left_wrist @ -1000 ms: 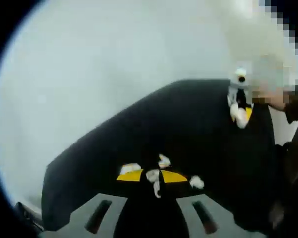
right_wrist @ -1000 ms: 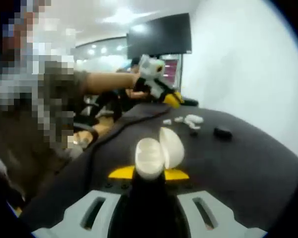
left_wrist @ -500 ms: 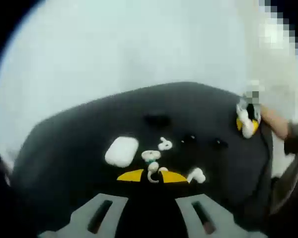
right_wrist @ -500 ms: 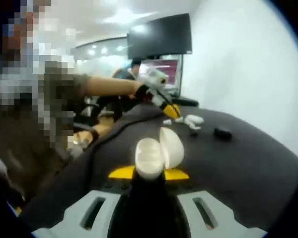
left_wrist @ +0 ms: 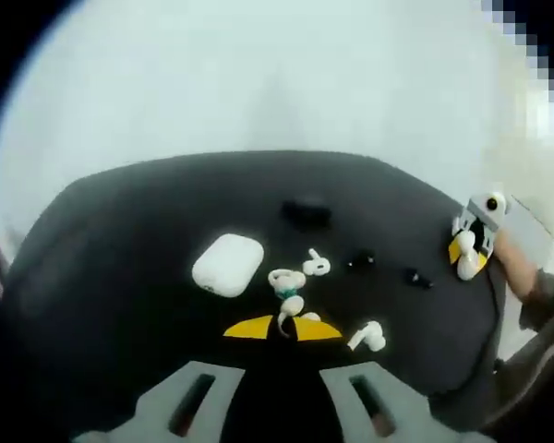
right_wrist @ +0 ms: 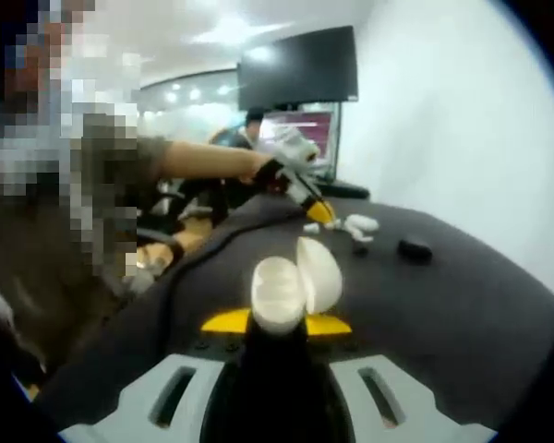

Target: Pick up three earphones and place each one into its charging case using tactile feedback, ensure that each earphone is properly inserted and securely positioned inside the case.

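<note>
My right gripper (right_wrist: 276,325) clamps the open charging case (right_wrist: 294,282), empty as far as I see. My left gripper (left_wrist: 283,329) pinches one earphone (left_wrist: 287,301) mid-table (left_wrist: 120,277); two earphones (left_wrist: 317,266) lie loose.

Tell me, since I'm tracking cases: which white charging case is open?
The open white case gripped by the right hand-held gripper; the white case lying on the dark table is closed.

Dark wall screen (right_wrist: 298,66) above black table (right_wrist: 462,305), white wall (right_wrist: 452,138) beside.
</note>
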Demonstrator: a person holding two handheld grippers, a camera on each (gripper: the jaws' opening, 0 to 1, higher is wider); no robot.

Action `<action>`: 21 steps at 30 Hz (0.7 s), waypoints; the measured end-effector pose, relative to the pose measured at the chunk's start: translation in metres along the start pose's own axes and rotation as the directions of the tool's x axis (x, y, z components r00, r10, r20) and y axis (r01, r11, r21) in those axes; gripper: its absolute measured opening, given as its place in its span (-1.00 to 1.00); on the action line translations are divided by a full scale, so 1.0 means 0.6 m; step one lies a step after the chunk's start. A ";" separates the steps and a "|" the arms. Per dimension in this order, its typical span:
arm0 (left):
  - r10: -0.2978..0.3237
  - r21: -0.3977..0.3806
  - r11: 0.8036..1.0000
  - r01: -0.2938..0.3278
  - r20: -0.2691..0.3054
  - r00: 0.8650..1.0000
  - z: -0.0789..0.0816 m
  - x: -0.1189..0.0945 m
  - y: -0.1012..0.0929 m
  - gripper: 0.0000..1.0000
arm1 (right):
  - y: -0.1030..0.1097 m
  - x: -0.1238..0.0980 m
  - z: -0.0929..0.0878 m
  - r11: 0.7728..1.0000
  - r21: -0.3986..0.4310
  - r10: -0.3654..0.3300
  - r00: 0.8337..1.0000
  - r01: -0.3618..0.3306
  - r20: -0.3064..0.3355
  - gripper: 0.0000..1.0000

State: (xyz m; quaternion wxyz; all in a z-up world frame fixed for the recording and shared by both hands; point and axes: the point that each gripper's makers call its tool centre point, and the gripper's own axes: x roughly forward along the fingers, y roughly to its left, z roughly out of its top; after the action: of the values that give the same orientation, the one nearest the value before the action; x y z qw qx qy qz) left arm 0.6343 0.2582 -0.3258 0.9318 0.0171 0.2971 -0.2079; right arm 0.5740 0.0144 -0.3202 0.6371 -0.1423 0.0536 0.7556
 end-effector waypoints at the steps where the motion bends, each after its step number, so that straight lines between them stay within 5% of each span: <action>1: 0.010 0.053 0.999 -0.010 -0.004 1.000 0.001 -0.002 0.002 -0.95 | 0.000 0.000 0.000 1.000 0.000 0.000 1.000 0.000 0.000 -0.58; 4: 0.039 0.199 0.979 -0.041 0.014 0.999 0.009 -0.009 -0.008 -0.95 | 0.000 0.000 0.000 1.000 -0.001 -0.001 1.000 0.001 0.000 -0.58; 6: 0.099 0.360 0.926 -0.116 0.063 0.993 0.033 -0.021 -0.014 -0.95 | 0.000 0.000 0.000 1.000 -0.001 -0.001 1.000 0.001 0.001 -0.58; 11: 0.038 0.492 0.856 -0.160 0.250 0.968 0.120 -0.055 -0.105 -0.95 | 0.001 0.001 0.000 1.000 0.001 0.001 1.000 -0.001 0.001 -0.58; 17: -0.050 0.720 0.670 -0.180 0.286 0.957 0.155 -0.055 -0.252 -0.95 | 0.000 0.001 0.000 1.000 0.000 -0.004 1.000 0.004 0.000 -0.58; 21: -0.078 0.850 0.496 -0.176 0.245 0.966 0.145 -0.037 -0.341 -0.95 | 0.001 0.001 0.000 1.000 0.002 -0.004 1.000 0.004 0.000 -0.58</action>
State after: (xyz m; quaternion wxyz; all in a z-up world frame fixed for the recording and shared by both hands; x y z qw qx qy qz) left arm 0.5844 0.0665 -0.2231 0.8322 0.4638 0.0316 -0.3021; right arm 0.5735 0.0146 -0.3202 0.6388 -0.1416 0.0543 0.7543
